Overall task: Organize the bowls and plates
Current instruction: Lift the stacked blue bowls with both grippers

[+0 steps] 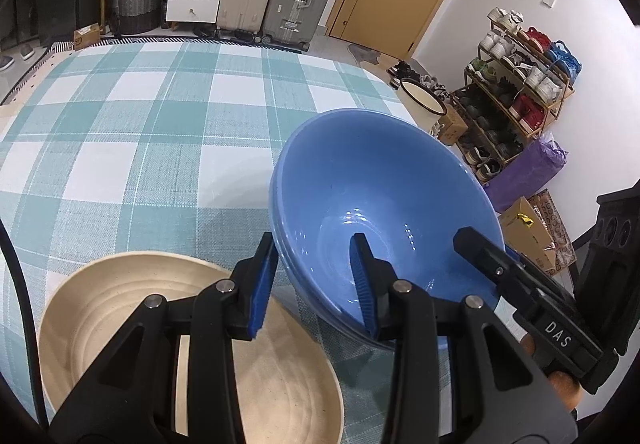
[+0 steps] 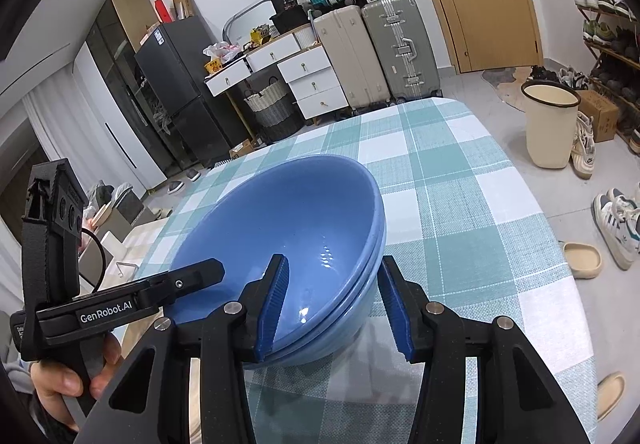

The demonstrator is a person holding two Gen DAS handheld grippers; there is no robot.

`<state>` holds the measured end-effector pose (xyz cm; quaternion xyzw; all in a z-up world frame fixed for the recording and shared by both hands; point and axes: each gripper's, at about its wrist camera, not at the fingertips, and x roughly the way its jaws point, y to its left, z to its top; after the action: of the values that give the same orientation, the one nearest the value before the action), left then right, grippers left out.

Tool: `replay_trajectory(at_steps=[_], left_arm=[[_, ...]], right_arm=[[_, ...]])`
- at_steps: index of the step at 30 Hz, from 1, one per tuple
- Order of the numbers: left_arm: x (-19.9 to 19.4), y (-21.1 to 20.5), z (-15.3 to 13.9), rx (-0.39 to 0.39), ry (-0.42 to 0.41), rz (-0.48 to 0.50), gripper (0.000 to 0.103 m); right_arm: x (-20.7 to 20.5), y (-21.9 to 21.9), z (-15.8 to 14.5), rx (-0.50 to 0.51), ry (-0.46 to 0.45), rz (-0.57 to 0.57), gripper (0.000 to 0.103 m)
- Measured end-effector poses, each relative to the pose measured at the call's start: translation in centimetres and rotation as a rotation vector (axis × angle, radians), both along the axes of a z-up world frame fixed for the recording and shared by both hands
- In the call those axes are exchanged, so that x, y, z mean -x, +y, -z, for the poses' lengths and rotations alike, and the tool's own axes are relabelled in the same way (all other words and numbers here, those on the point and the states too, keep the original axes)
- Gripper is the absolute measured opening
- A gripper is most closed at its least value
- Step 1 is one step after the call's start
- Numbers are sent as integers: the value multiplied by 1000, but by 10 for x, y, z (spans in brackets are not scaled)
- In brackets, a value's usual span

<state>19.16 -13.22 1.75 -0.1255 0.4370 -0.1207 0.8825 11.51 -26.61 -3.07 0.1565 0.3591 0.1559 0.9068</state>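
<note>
Blue bowls [image 1: 380, 196] are nested in a stack on the checked tablecloth [image 1: 140, 132]; the stack also shows in the right wrist view [image 2: 288, 228]. My left gripper [image 1: 314, 280] is open and straddles the stack's near-left rim, one finger inside and one outside. My right gripper [image 2: 334, 300] is open and straddles the opposite rim the same way. A cream ridged plate [image 1: 120, 308] lies on the cloth under my left gripper, left of the bowls.
The table's far and right edges drop to the floor [image 2: 520, 180]. A cream bin [image 2: 550, 124], suitcases [image 2: 396, 48], drawers [image 2: 308, 76], a shoe rack [image 1: 516, 92] and loose shoes [image 2: 616, 224] stand around the table.
</note>
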Motion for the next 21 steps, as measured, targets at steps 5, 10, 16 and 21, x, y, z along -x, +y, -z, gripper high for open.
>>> replay_trajectory(at_steps=[5, 10, 16, 21], left_arm=[[4, -2, -7, -12, -16, 2, 34], [10, -3, -17, -26, -36, 2, 34], [19, -3, -29, -44, -58, -3, 34], [29, 0, -39, -50, -71, -5, 34]], right_arm=[[1, -2, -3, -2, -12, -2, 48], [5, -2, -9, -2, -30, -6, 48], [8, 0, -16, -1, -46, -15, 48], [13, 2, -24, -1, -63, -27, 48]])
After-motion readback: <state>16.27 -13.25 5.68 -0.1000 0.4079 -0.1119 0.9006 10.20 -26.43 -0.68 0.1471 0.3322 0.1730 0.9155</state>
